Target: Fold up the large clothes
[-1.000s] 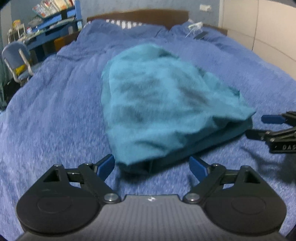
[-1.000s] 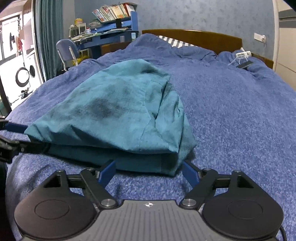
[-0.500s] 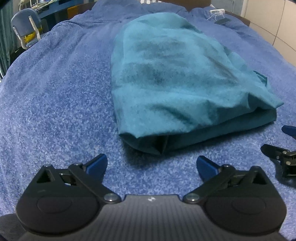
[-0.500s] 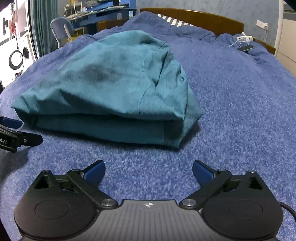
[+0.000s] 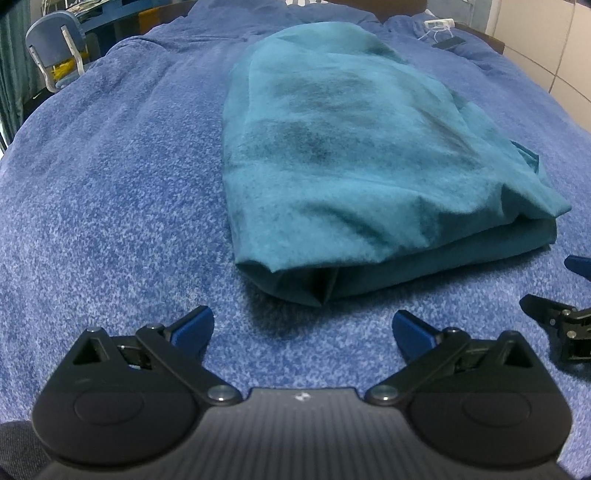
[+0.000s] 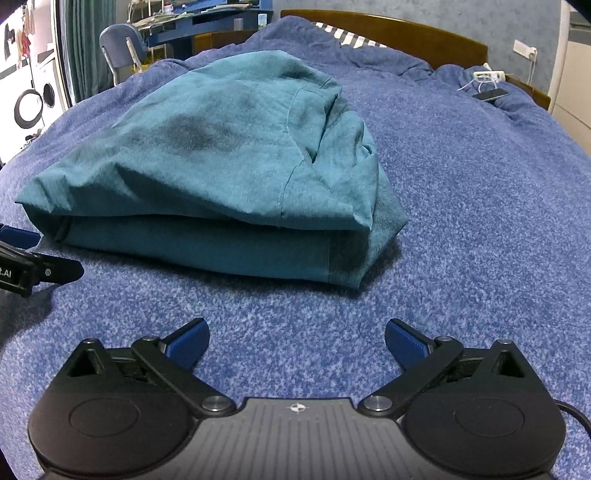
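A teal garment lies folded over in layers on the blue bedspread, its near edge facing both cameras. My left gripper stands open just short of the garment's near left corner, nothing between its blue pads. In the right wrist view the same teal garment fills the middle, and my right gripper is open in front of its near right corner, apart from the cloth. Each gripper's tip shows at the edge of the other's view: the right one, the left one.
A wooden headboard and striped pillow sit at the far end. A phone and white charger lie on the bedspread's far right. A blue chair and a cluttered desk stand left of the bed.
Both grippers opened wide, let go of the garment's near edge and drew back slightly downward. The top layer has settled flat onto the pile.
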The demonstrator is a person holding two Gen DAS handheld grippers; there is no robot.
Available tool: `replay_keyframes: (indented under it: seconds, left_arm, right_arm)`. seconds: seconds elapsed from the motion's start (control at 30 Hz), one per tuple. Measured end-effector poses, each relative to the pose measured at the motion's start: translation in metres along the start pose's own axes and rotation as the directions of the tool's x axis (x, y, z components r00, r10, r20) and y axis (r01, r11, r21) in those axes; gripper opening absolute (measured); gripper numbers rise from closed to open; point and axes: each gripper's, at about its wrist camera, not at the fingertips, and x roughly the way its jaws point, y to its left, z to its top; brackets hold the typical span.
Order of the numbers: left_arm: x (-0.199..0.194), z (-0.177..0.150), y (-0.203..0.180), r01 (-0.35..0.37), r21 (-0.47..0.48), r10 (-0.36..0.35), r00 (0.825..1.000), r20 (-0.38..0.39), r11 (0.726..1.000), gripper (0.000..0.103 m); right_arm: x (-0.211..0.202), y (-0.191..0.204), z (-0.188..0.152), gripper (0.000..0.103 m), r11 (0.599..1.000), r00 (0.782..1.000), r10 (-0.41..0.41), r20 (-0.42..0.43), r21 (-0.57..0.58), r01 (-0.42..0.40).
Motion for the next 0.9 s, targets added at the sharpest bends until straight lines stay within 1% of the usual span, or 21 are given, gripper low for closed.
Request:
replay_keyframes:
  seconds: [0.9]
  left_arm:
    - [0.0012,-0.0017,-0.0005,-0.003,0.002,0.003,1.000,0.001,1.000,0.103]
  right_arm:
    - [0.0009,0.0010,0.0006,0.102,1.000,1.000,-0.004,-0.003,-0.003,0.004]
